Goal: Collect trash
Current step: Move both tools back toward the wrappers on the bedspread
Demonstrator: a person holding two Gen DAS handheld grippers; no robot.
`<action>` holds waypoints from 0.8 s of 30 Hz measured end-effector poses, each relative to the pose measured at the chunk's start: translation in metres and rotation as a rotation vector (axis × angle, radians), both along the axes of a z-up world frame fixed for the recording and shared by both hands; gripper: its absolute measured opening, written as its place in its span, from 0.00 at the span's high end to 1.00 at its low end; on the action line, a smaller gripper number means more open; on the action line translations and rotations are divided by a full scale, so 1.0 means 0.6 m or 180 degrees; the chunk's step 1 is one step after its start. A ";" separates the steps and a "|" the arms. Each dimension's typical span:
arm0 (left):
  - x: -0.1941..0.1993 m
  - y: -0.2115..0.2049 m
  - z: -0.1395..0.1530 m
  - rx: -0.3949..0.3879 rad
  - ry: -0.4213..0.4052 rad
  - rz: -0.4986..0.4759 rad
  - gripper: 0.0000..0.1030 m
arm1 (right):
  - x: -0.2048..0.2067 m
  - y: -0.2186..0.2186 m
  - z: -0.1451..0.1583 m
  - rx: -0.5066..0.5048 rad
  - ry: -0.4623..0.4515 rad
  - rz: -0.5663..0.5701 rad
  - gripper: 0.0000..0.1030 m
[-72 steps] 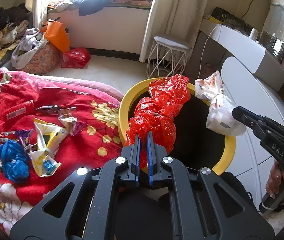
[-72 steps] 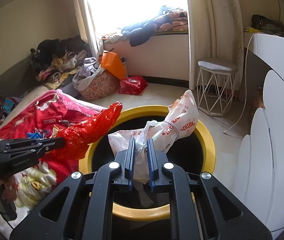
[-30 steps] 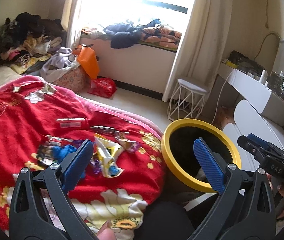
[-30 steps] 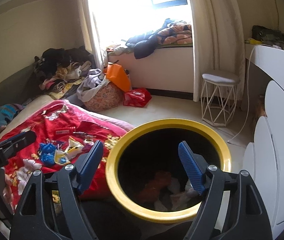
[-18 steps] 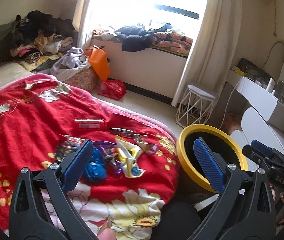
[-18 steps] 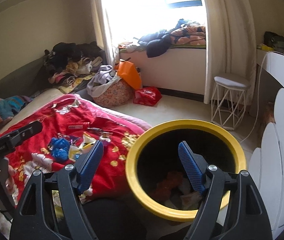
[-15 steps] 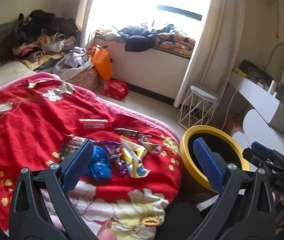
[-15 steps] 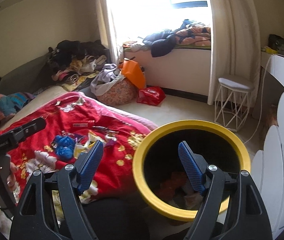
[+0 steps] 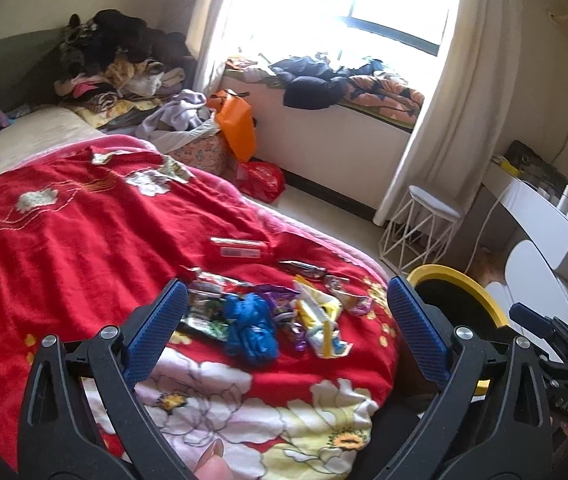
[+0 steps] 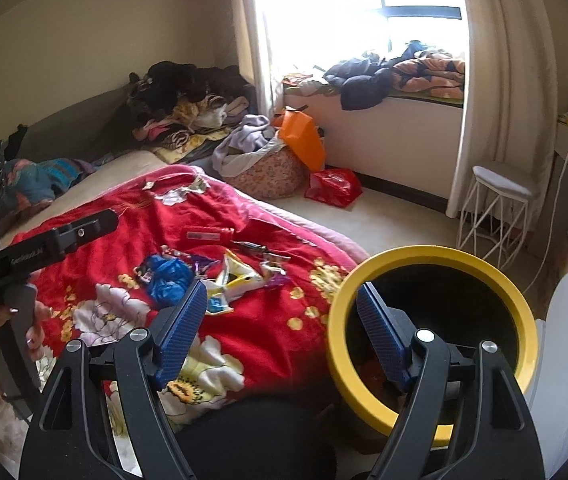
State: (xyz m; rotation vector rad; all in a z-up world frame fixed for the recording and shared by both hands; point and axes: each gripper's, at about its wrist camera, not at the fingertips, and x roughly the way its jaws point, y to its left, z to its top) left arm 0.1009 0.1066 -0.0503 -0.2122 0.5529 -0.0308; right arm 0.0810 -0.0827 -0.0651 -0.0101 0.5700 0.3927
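Inside, yellow-rimmed bin [image 10: 524,344] holds crumpled red trash [image 10: 368,372].

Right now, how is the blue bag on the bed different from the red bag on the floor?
The blue bag is crumpled into a ball; the red bag sits puffed out. The blue bag lies on the blanket among wrappers; the red bag rests alone below the window ledge. Both look like thin plastic.

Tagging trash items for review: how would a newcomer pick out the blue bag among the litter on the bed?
Start at the red floral blanket covering the bed, then find the litter cluster near its edge beside the yellow-rimmed bin. The crumpled blue plastic bag lies at the cluster's left, the only solid blue lump among shiny printed wrappers.
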 end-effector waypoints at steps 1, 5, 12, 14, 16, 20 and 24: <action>0.000 0.007 -0.001 -0.0003 0.0013 0.0029 0.10 | 0.000 0.005 -0.001 -0.0008 0.0001 0.0020 0.27; -0.003 0.037 -0.011 -0.0030 0.0082 0.0151 0.10 | 0.006 0.031 -0.006 -0.0054 0.0018 0.0127 0.27; -0.007 0.079 -0.029 -0.0060 0.0206 0.0276 0.11 | 0.023 0.073 -0.029 -0.0172 0.0104 0.0268 0.27; -0.008 0.088 -0.034 -0.0072 0.0240 0.0281 0.11 | 0.030 0.081 -0.035 -0.0166 0.0149 0.0294 0.27; -0.009 0.095 -0.041 -0.0089 0.0281 0.0285 0.11 | 0.036 0.086 -0.041 -0.0173 0.0181 0.0311 0.27; -0.007 0.103 -0.053 -0.0142 0.0369 0.0248 0.19 | 0.050 0.102 -0.057 -0.0197 0.0255 0.0350 0.27; -0.003 0.103 -0.063 -0.0212 0.0443 0.0172 0.30 | 0.069 0.118 -0.075 -0.0218 0.0361 0.0378 0.27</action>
